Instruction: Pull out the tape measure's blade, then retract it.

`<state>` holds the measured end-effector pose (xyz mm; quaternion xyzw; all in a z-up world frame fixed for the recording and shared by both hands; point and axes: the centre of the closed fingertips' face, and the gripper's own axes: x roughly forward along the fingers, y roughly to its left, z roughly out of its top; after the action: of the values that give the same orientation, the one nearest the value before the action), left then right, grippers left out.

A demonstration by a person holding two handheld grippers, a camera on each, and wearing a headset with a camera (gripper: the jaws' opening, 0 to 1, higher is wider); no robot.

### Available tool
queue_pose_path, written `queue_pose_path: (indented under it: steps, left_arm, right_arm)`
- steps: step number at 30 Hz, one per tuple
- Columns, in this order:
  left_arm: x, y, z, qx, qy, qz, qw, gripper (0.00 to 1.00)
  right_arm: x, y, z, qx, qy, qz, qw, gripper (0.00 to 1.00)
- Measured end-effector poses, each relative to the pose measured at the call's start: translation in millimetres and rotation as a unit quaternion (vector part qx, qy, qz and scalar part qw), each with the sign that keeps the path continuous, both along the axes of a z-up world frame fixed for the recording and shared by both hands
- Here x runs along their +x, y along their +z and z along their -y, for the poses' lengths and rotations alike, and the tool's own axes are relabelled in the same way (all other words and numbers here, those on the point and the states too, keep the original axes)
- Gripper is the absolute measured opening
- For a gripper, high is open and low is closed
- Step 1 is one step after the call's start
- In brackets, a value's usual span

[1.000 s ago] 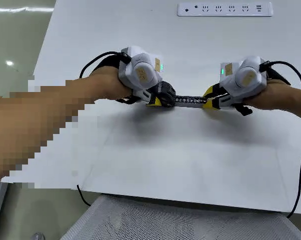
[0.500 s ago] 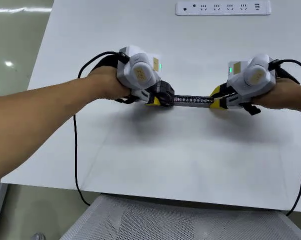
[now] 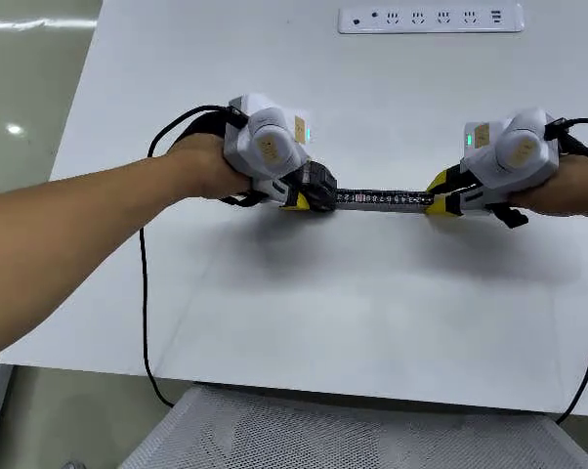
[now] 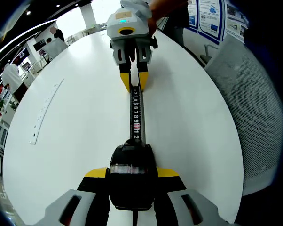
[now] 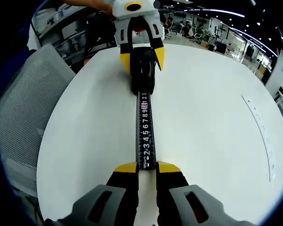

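A black tape measure case [image 3: 319, 187] rests on the white table, gripped by my left gripper [image 3: 299, 198], which is shut on it; the case [image 4: 132, 172] sits between the yellow-tipped jaws. Its dark numbered blade [image 3: 382, 198] runs out to the right, about twelve marks showing [image 4: 136, 117]. My right gripper [image 3: 441, 204] is shut on the blade's end [image 5: 146, 165]. From the right gripper view the blade [image 5: 145, 129] leads straight to the case [image 5: 143, 70] and the left gripper [image 5: 142, 59]. The right gripper [image 4: 135, 81] faces back in the left gripper view.
A white power strip [image 3: 430, 18] lies at the table's far edge [image 4: 46, 109] [image 5: 261, 132]. A black cable [image 3: 145, 293] hangs off the front left of the table [image 3: 304, 313]. A mesh chair [image 3: 353, 430] stands below the near edge.
My right gripper has moved right, away from the case, drawing more blade out. The left gripper and case have stayed nearly where they were.
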<state>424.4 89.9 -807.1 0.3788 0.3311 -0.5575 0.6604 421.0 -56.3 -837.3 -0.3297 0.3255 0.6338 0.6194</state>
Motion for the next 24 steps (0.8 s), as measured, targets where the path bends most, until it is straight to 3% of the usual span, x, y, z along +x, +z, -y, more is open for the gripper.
queue_pose_path:
  steps: [24]
  left_arm:
    - [0.1,-0.3,0.7,0.0,-0.001,-0.001,1.0,0.33]
  right_arm:
    - [7.0,-1.1,55.3,-0.028,-0.02,0.0,0.9994,0.09]
